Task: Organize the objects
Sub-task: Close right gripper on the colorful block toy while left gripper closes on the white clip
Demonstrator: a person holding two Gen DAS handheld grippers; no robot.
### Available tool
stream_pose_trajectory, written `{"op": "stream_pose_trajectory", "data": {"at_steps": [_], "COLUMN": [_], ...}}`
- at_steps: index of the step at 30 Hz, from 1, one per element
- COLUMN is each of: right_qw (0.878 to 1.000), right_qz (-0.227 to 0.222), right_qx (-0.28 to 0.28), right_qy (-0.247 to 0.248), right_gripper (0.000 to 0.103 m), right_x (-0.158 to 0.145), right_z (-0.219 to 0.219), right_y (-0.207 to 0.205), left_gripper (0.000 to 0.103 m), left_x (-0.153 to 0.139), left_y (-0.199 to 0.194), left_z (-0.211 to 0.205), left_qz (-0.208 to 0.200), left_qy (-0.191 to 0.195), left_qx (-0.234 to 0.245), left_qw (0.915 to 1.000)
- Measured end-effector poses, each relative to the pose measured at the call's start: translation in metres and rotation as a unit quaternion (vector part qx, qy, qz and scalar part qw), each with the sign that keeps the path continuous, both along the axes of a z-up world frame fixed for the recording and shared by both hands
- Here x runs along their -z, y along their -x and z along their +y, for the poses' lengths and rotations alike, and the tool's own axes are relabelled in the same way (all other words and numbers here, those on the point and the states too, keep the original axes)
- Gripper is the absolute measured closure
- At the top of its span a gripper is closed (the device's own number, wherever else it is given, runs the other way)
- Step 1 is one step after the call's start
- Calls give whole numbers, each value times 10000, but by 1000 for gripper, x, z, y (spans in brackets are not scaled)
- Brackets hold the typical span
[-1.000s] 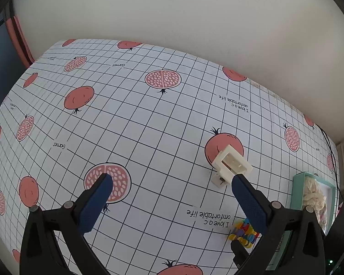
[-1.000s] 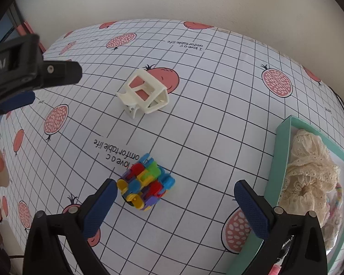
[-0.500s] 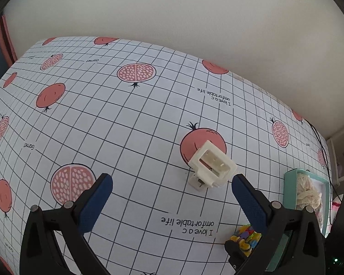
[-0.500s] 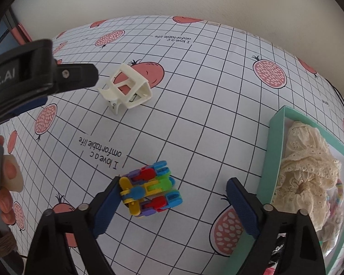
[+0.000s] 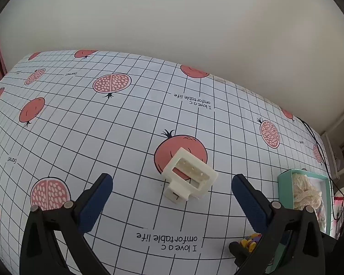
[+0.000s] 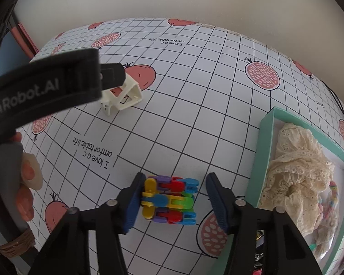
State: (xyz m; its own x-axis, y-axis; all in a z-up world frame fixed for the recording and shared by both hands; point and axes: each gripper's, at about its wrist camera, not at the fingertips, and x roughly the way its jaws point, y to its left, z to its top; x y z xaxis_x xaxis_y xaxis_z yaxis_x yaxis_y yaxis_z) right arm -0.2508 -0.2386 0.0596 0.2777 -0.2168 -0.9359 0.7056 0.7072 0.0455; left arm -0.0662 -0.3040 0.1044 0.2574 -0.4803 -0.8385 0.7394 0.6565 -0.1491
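Right gripper [image 6: 173, 200], jaws just been closing, half-open round multicoloured plastic clip cluster [image 6: 169, 200], left pad touching, right not: prob. light, rigid, slippery — pinch flat sides; left gripper [image 5: 172, 200] wide open, empty.

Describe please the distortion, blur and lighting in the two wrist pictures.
Left wrist view: fisheye bends the tablecloth grid; soft even light, white hair claw sharp. Right wrist view: same bending; the left gripper's black body looms large and slightly blurred; multicoloured clip stack is sharp.
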Motion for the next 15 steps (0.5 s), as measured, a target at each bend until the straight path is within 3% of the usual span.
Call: {"op": "stream_pose_trajectory", "data": {"at_steps": [4,9,15], "right_qw": [10000,9999,9999], "right_qz": [-76,-114,-142], "right_qx": [30,6,6], "right_qy": [-27,-24,-47], "right_gripper": [58,58,58], "right_x": [-1,-5,-3], "right_z": [-1,3,-1], "right_y": [7,5,-1], "left_gripper": [0,0,4], "left_x": [5,14,18], "left_y": [5,7,16], "left_z": [-8,-14,-23], "left_qz": [-183,-154,-408], "left_qy": [-80,-100,-137], "left_qx": [28,43,147], "left_qw": [9998,9998,9990]}}
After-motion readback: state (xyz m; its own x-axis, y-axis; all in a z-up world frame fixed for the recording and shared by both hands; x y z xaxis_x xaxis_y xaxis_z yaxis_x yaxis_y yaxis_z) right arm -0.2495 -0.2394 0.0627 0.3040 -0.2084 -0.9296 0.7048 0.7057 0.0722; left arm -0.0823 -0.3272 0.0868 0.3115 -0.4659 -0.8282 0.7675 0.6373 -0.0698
